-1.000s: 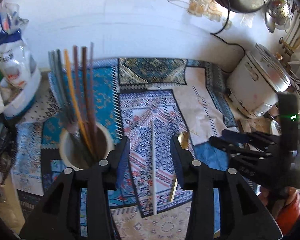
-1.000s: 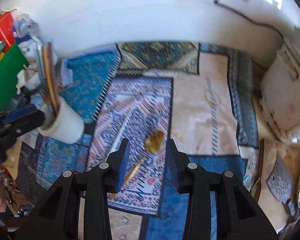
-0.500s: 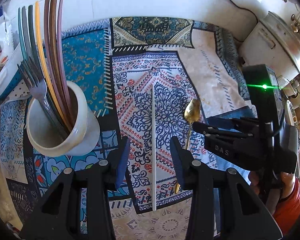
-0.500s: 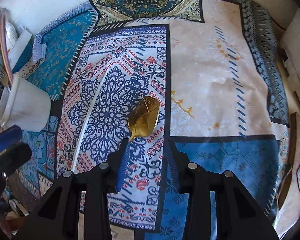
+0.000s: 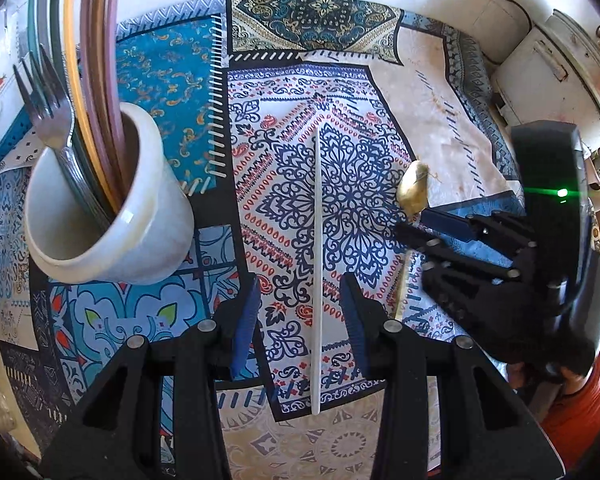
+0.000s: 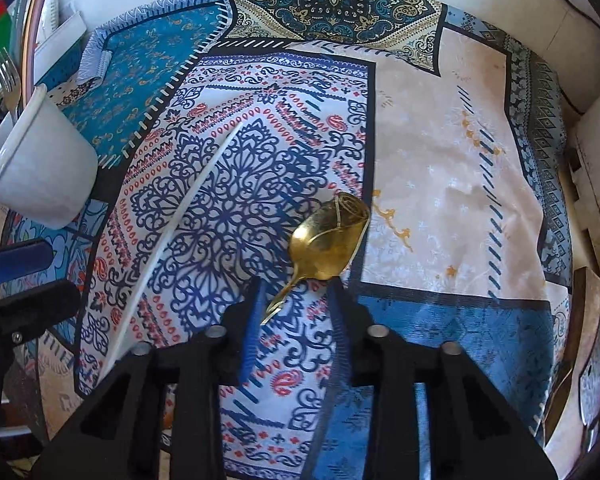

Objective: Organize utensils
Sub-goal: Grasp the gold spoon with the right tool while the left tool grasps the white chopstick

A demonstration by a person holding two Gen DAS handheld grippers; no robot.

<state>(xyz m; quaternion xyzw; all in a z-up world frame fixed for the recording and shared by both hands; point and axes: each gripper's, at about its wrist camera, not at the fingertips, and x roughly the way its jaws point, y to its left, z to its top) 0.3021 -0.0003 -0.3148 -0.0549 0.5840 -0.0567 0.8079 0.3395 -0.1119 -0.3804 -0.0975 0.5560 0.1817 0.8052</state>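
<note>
A white chopstick [image 5: 318,264] lies on the patterned cloth and runs between the jaws of my open left gripper [image 5: 302,300]; it also shows in the right wrist view [image 6: 168,236]. A gold spoon [image 6: 328,236] lies on the cloth, its neck between the jaws of my open right gripper [image 6: 296,312]. The spoon's bowl [image 5: 413,192] shows in the left wrist view beside the right gripper [image 5: 420,224]. A white cup [image 5: 108,216] at the left holds a fork [image 5: 48,120] and several coloured chopsticks [image 5: 96,80].
The patchwork cloth [image 6: 440,160] covers the counter. A white appliance [image 5: 548,68] stands at the right against the white wall, with a black cable above it. The cup also shows at the left in the right wrist view [image 6: 40,168]. Clutter sits at the far left.
Both grippers have come down close to the cloth. The left now straddles the white chopstick, and the right has closed in on the spoon's neck. Both stay open.
</note>
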